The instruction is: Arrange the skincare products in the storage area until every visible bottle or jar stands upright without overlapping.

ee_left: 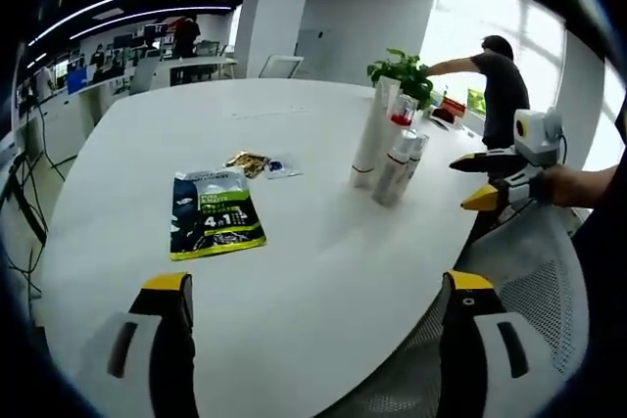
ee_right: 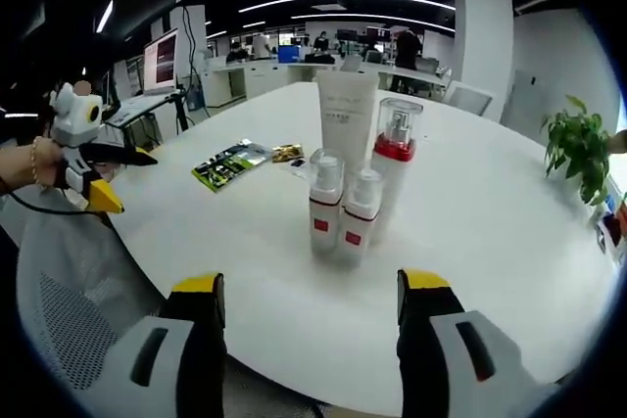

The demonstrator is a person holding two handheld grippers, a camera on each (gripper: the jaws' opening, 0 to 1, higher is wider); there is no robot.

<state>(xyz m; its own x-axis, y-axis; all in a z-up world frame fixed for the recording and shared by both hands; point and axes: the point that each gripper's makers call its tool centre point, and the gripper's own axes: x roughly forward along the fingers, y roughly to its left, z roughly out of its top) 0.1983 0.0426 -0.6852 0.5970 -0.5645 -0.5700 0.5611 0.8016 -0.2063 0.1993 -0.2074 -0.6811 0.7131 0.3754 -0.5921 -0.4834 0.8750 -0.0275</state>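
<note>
standing upright on the table point(ee_right: 509, 232), tube point(ee_right: 345, 115) and three bottles point(ee_right: 343, 212)

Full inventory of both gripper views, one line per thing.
Tube: 1, white, upright, behind the bottles.
Pump bottle: 1, clear cap, red collar, right of the tube.
Spray bottles: 2, white with red labels, side by side in front.
Sachet: 1, dark blue and green, flat on the table.
Small packets: 2, gold and white, beyond the sachet.
Table: 1, white, round.
Potted plant: 1, green, far edge.
Mesh chair: 1, grey.
Left gripper: yellow tips, open.
Right gripper: yellow tips, open.
</note>
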